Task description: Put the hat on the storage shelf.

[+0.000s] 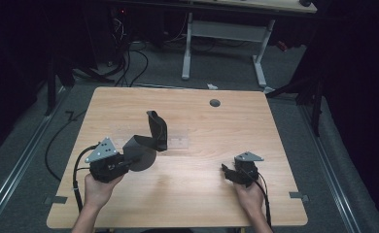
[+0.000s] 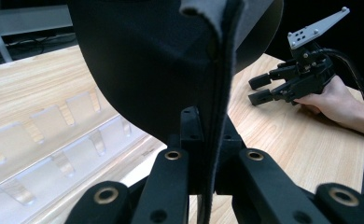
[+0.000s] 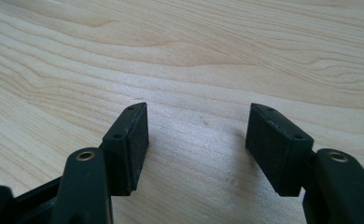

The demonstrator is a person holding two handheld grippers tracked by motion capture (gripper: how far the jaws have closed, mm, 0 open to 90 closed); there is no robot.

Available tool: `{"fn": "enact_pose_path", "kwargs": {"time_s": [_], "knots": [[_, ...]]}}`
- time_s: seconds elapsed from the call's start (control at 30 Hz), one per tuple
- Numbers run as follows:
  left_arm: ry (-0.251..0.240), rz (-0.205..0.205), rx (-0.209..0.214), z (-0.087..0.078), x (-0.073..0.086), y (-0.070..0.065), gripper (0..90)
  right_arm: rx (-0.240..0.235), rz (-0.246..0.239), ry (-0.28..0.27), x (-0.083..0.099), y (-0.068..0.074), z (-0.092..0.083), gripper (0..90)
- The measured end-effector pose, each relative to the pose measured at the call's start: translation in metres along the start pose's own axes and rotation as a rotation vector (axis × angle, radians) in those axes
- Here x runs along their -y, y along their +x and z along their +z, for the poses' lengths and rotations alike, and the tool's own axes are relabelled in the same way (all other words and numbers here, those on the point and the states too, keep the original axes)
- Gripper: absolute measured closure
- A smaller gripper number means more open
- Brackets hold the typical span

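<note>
A dark grey, cap-like fabric piece [image 1: 148, 141] is held above the wooden table [image 1: 197, 199], left of centre. My left gripper [image 1: 131, 159] is shut on its lower edge. In the left gripper view the fabric [image 2: 152, 60] rises right in front of the camera, and its stitched rim is pinched between the jaws of the left gripper [image 2: 204, 140]. My right gripper [image 1: 225, 170] rests low at the front right of the table, apart from the fabric. It stands open, and bare wood shows between its pads [image 3: 132, 144]. The left gripper view also shows the right gripper [image 2: 264, 89] in a hand.
A clear plastic rack [image 1: 180, 138] with slots lies flat on the table just behind the fabric; the left gripper view shows the rack [image 2: 54, 144] at its left. A small round hole [image 1: 215, 103] sits near the table's far edge. A white desk frame [image 1: 226, 34] and cables stand beyond.
</note>
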State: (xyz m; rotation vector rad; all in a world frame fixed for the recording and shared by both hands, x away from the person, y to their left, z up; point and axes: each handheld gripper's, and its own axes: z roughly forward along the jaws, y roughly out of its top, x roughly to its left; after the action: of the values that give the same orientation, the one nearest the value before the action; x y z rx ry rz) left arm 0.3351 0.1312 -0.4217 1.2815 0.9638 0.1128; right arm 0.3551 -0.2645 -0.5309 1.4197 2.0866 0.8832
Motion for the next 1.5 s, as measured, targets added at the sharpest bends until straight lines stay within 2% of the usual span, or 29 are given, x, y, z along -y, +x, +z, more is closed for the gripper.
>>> {"fn": "enact_pose_path", "kwargs": {"time_s": [0.27,0.6,1.5], "knots": [[-0.011,0.006,-0.028,-0.001,-0.010,0.005,86.3,-0.002,0.000,0.001,0.000,0.000,0.000,38.8],[-0.059,0.010,-0.056,-0.008,-0.026,0.015,86.4,-0.003,-0.003,0.001,0.000,0.000,0.000,38.3],[-0.128,0.021,-0.147,-0.013,-0.047,0.042,86.3,-0.004,-0.003,0.001,0.000,0.000,0.000,38.3]]}}
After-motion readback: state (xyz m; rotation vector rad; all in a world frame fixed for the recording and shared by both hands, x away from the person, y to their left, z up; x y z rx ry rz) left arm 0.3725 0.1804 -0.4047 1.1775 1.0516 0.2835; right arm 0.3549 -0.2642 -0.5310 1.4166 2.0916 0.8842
